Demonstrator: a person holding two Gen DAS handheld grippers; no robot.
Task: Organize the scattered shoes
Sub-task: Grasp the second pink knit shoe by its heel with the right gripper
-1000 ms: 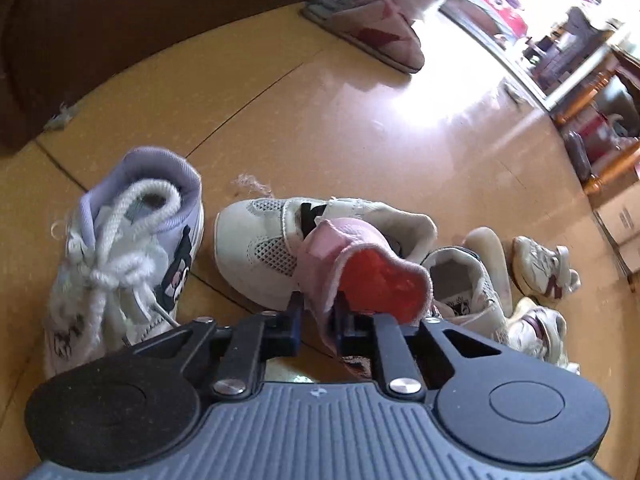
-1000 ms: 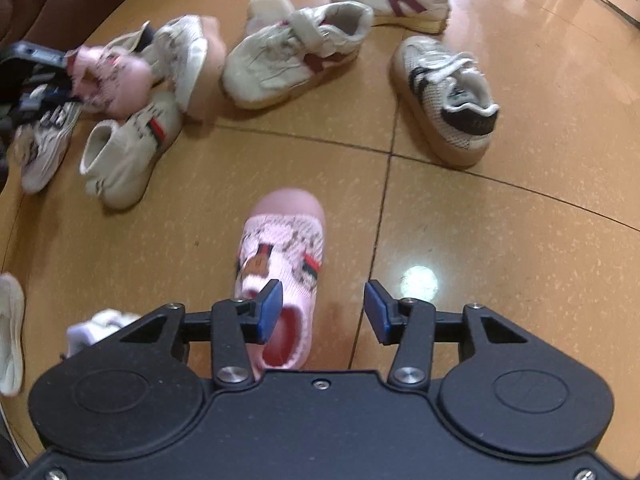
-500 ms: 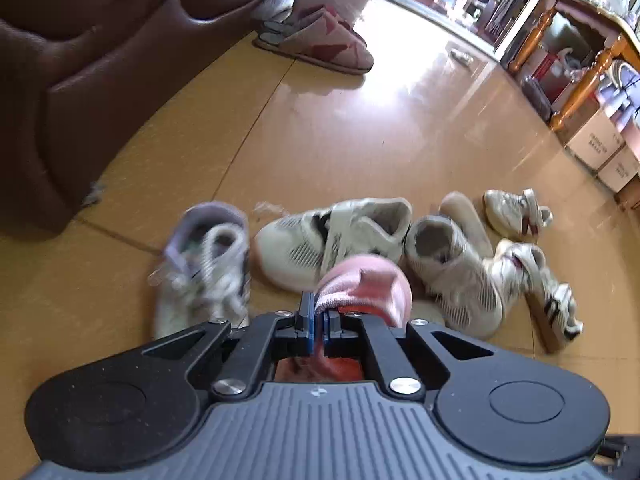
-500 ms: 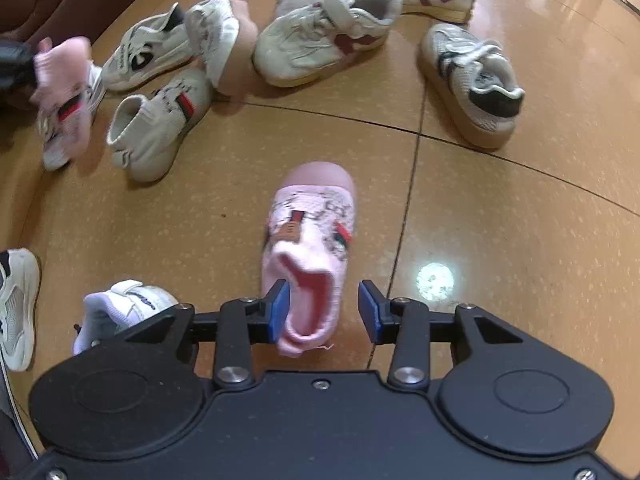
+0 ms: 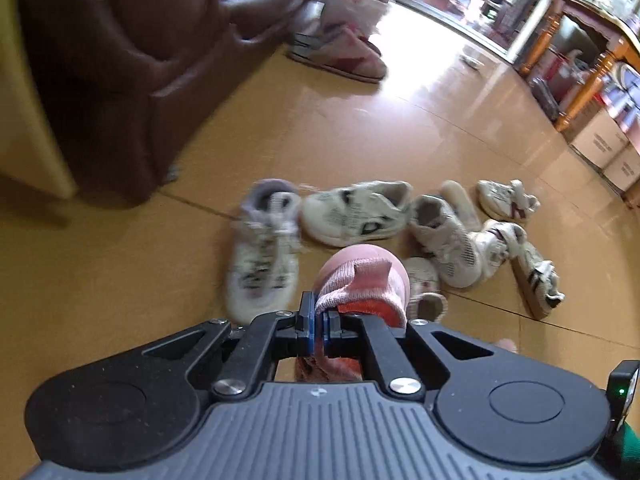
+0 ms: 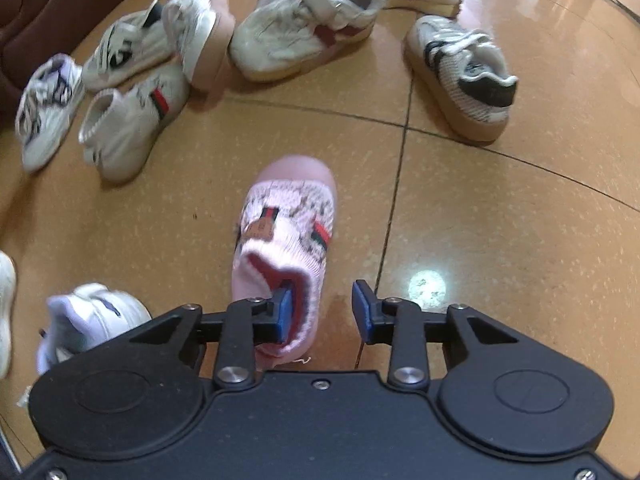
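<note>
My left gripper (image 5: pixel 319 312) is shut on the collar of a pink knit shoe (image 5: pixel 360 276), which hangs above the floor near the pile of shoes. Its twin, a pink shoe (image 6: pixel 292 216) with a red-green stripe, lies toe-away on the tan tile. My right gripper (image 6: pixel 324 312) stands over that shoe's heel. One blue finger is inside the opening and the other is outside on the right, so the collar's side lies between the jaws. The jaws are closing, and the outer pad still stands apart from the knit.
Several white and beige sneakers (image 6: pixel 304 32) lie scattered beyond the pink shoe, and a mesh sneaker (image 6: pixel 464 76) lies at the right. A white shoe (image 6: pixel 92 320) sits by my lower left. A brown sofa (image 5: pixel 140 40), slippers (image 5: pixel 344 56) and a wooden table leg (image 5: pixel 588 80) ring the floor.
My left gripper has risen with its pink shoe, away from the pile. My right gripper has sunk onto the other pink shoe, and one finger now sits inside its opening.
</note>
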